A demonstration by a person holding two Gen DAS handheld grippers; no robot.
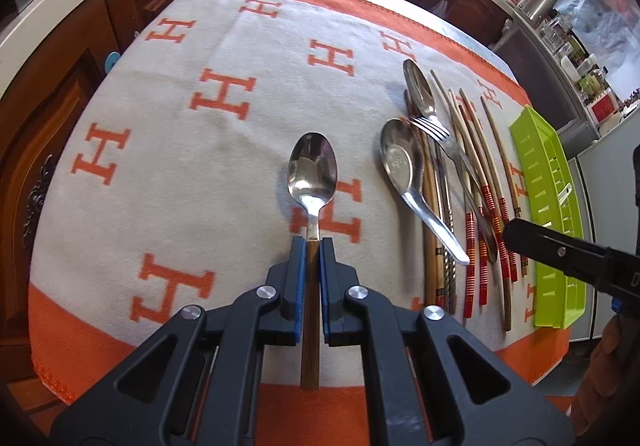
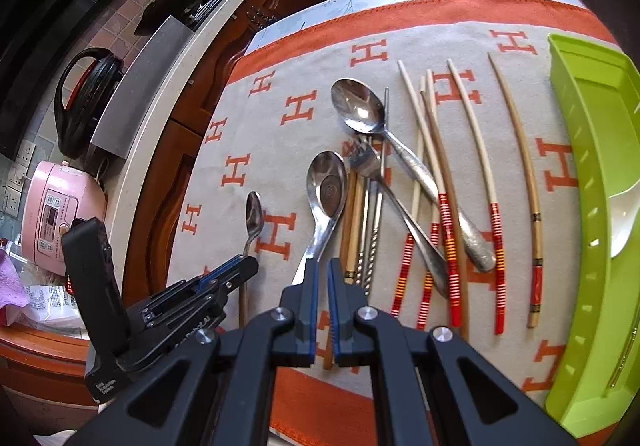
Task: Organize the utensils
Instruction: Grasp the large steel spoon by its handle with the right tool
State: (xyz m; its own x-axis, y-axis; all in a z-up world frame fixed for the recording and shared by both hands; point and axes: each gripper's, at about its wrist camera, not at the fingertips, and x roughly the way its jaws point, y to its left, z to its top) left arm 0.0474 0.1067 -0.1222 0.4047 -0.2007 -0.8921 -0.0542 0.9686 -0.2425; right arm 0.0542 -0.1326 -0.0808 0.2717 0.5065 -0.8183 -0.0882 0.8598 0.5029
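Observation:
My left gripper (image 1: 313, 246) is shut on the wooden handle of a steel spoon (image 1: 313, 170), whose bowl points away over the orange-and-grey cloth (image 1: 180, 150). The right wrist view shows this same spoon (image 2: 254, 214) in the left gripper (image 2: 245, 261) at the left. My right gripper (image 2: 320, 266) is shut with nothing in it, above the near end of a flat soup spoon (image 2: 326, 186). To its right lie a large spoon (image 2: 362, 106), a fork (image 2: 364, 158), metal chopsticks (image 2: 374, 246) and several red-banded chopsticks (image 2: 448, 246). The right gripper (image 1: 516, 234) also shows at the right edge of the left wrist view.
A lime-green slotted tray (image 2: 592, 126) stands at the cloth's right edge with a white spoon (image 2: 624, 222) inside; the left wrist view has the tray (image 1: 548, 214) at its right. A pink rice cooker (image 2: 60, 210) and a black cooker (image 2: 86, 102) stand on the counter to the left. Wooden cabinets run behind the table.

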